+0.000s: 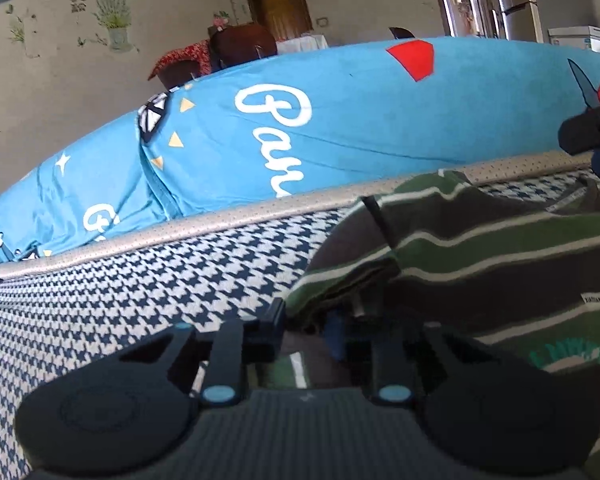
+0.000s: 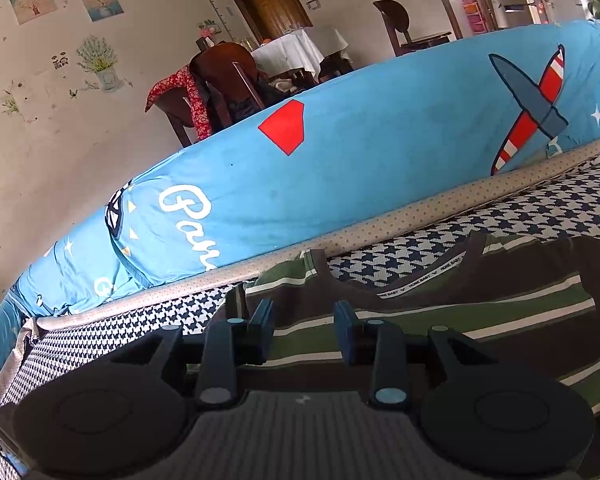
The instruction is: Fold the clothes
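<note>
While left claw (image 1: pixel 308 320) seemingly grips cloth, one striped shirt (image 2: pixel 480 304) lies flat.

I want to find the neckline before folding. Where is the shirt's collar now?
In the right wrist view the collar lies just ahead of the open right gripper, slightly to its right, on the houndstooth cover near the blue cushion.

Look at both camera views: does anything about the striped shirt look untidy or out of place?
Yes. The striped shirt has its left sleeve bunched and doubled over beside the left gripper, not lying flat on the checked cover.
</note>
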Motion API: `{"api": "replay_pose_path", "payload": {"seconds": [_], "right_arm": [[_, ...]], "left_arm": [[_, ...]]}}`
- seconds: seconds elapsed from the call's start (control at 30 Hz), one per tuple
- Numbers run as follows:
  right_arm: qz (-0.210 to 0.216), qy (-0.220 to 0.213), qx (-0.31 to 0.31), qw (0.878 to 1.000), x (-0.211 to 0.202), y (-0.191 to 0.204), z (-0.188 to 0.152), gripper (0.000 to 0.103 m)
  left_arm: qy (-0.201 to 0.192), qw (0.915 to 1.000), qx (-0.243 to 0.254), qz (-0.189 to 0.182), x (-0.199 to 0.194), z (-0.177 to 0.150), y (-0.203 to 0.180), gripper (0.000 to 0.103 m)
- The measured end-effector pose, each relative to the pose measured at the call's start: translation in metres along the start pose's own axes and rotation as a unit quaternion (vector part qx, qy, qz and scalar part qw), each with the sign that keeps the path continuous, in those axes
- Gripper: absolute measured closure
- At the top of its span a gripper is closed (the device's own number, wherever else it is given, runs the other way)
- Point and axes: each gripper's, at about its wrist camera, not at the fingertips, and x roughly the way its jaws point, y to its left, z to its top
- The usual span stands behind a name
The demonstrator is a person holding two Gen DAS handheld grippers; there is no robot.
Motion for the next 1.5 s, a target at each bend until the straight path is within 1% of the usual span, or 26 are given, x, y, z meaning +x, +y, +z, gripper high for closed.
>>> {"api": "replay_pose_path", "payload": {"seconds": [0.17, 0.3, 0.4, 0.47, 0.5, 0.6, 0.67, 0.77, 0.9, 1.03, 1.1, 1.17, 1.27, 1.37, 1.4, 1.47, 1.5], "right_arm": [[-0.007, -0.005, -0.004, 1.000, -0.002, 0.000, 0.001, 0.070], [-0.011, -0.007, -0.003, 1.000, -0.004, -0.007, 0.005, 0.070], [-0.017, -0.011, 0.001, 1.000, -0.006, -0.018, 0.013, 0.070], [-0.022, -0.014, 0.004, 1.000, -0.008, -0.025, 0.018, 0.070], [-0.024, -0.015, 0.005, 1.000, -0.009, -0.028, 0.020, 0.070], [-0.038, -0.023, 0.013, 0.999, -0.012, -0.044, 0.030, 0.070], [-0.061, -0.032, 0.020, 0.997, -0.015, -0.058, 0.034, 0.070], [-0.085, -0.029, 0.021, 0.996, -0.014, -0.077, 0.039, 0.070], [-0.101, -0.016, 0.030, 0.994, -0.006, -0.096, 0.041, 0.070], [-0.107, -0.008, 0.023, 0.994, 0.004, -0.107, 0.040, 0.070], [-0.107, -0.007, 0.011, 0.994, 0.010, -0.110, 0.040, 0.070], [-0.106, -0.004, -0.003, 0.994, 0.017, -0.112, 0.039, 0.069], [-0.101, -0.002, -0.025, 0.995, 0.028, -0.114, 0.039, 0.069], [-0.093, -0.004, -0.044, 0.995, 0.036, -0.114, 0.041, 0.068], [-0.091, -0.004, -0.049, 0.995, 0.038, -0.113, 0.041, 0.067], [-0.089, -0.003, -0.061, 0.994, 0.043, -0.112, 0.041, 0.059], [-0.093, -0.001, -0.070, 0.993, 0.046, -0.112, 0.041, 0.058]], "left_arm": [[-0.013, 0.9993, -0.011, 0.032, 0.007, 0.012, 0.015, 0.083], [-0.010, 0.9960, -0.035, 0.081, 0.027, 0.023, 0.042, 0.083], [0.009, 0.9912, -0.063, 0.116, 0.045, 0.029, 0.069, 0.083], [0.030, 0.9863, -0.079, 0.142, 0.055, 0.030, 0.085, 0.082], [0.038, 0.9849, -0.088, 0.144, 0.056, 0.029, 0.092, 0.082], [0.055, 0.9845, -0.117, 0.118, 0.053, 0.028, 0.105, 0.078], [0.061, 0.9858, -0.120, 0.100, 0.049, 0.028, 0.104, 0.076], [0.071, 0.9882, -0.118, 0.067, 0.041, 0.027, 0.094, 0.070], [0.087, 0.9890, -0.117, 0.021, 0.027, 0.025, 0.081, 0.066], [0.115, 0.9861, -0.120, -0.008, 0.016, 0.016, 0.073, 0.063], [0.131, 0.9833, -0.125, -0.018, 0.010, 0.009, 0.070, 0.062], [0.141, 0.9823, -0.121, -0.027, 0.003, 0.004, 0.066, 0.062], [0.141, 0.9829, -0.111, -0.040, -0.004, 0.003, 0.058, 0.058], [0.139, 0.9833, -0.103, -0.056, -0.010, 0.005, 0.049, 0.056], [0.138, 0.9838, -0.098, -0.060, -0.012, 0.006, 0.046, 0.055], [0.136, 0.9847, -0.088, -0.065, -0.014, 0.007, 0.039, 0.053], [0.135, 0.9852, -0.083, -0.067, -0.015, 0.008, 0.036, 0.053]]}}
